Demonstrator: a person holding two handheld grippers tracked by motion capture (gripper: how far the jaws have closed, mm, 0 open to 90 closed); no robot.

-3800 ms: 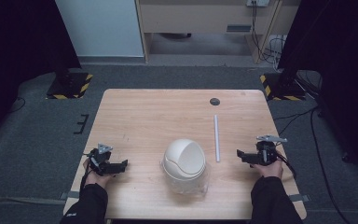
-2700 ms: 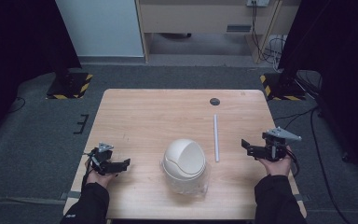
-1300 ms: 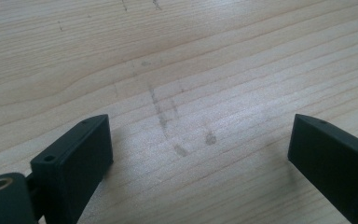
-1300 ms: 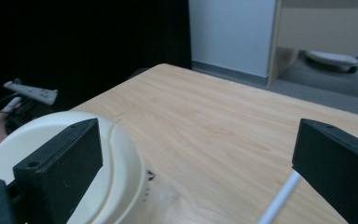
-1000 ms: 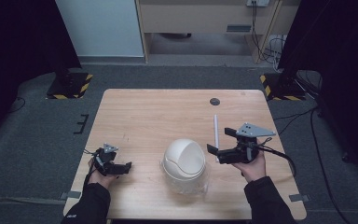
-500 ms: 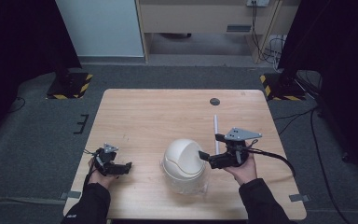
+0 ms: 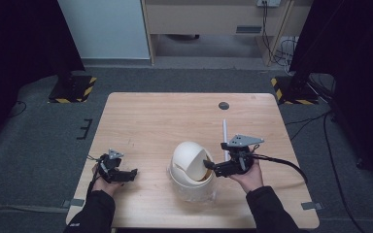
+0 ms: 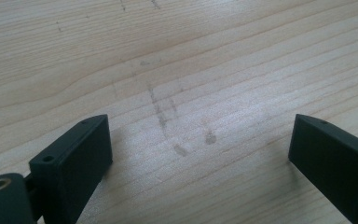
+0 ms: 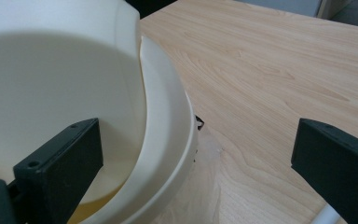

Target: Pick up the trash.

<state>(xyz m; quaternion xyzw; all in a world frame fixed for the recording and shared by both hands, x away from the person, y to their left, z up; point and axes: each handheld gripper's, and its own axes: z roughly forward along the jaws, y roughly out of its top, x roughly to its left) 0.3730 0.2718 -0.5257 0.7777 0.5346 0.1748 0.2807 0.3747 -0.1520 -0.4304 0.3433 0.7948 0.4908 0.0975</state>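
Observation:
A white domed bin (image 7: 190, 171) with a swing lid stands at the front middle of the wooden table (image 7: 155, 121). Its lid (image 7: 187, 154) is tipped inward, and a brownish inside (image 7: 205, 174) shows on its right side. My right gripper (image 7: 213, 168) is open at that opening and points left. In the right gripper view (image 9: 196, 144) one jaw sits against the tipped lid (image 9: 51, 93) inside the rim (image 9: 168, 140), while the other stays outside over bare wood. My left gripper (image 7: 131, 173) rests open at the front left, with bare wood between its jaws (image 8: 200, 140).
A thin white tube (image 7: 226, 138) lies on the table just behind the right gripper, and its end shows in the right gripper view (image 9: 328, 215). A small dark disc (image 7: 224, 105) sits near the far edge. A cable (image 7: 281, 162) trails right from the right gripper.
The right gripper has travelled left from the table's right edge to the bin, and the lid has tipped inward, baring the brownish inside. The left gripper has stayed in place.

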